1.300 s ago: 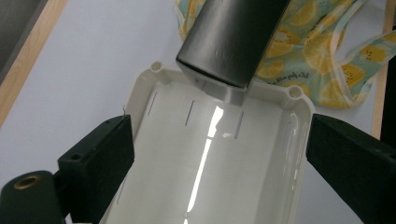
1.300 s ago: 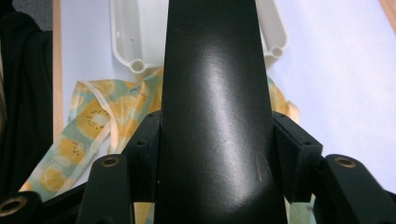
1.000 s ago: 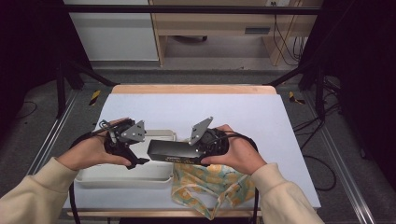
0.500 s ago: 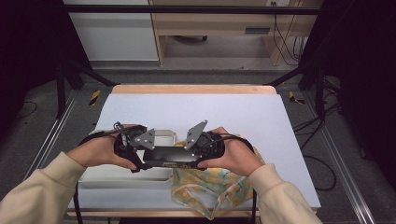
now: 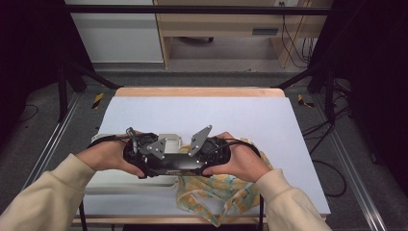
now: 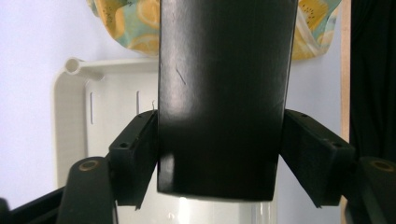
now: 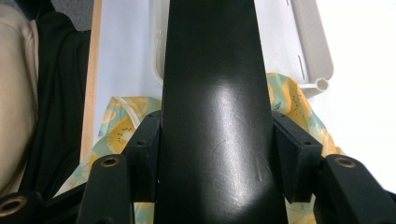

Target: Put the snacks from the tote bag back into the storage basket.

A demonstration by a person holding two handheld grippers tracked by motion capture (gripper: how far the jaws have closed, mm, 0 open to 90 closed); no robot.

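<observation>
Two grippers held one black box [image 5: 172, 164] between them, the left gripper [image 6: 219, 154] clamped on one end and the right gripper [image 7: 217, 154] clamped on the other. The box hung just above a white tray [image 6: 70, 121] on the table [image 5: 240, 115], beside a yellow fruit-print cloth [image 5: 216, 190].

flat black box [image 5: 174, 163] held level, above white tray [image 5: 122, 180].

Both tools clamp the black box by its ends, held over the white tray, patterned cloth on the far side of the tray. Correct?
Not quite: the cloth lies at the tray's near right corner, by the table's near edge, as the high view shows. The left tool and right tool do clamp the black box.
</observation>
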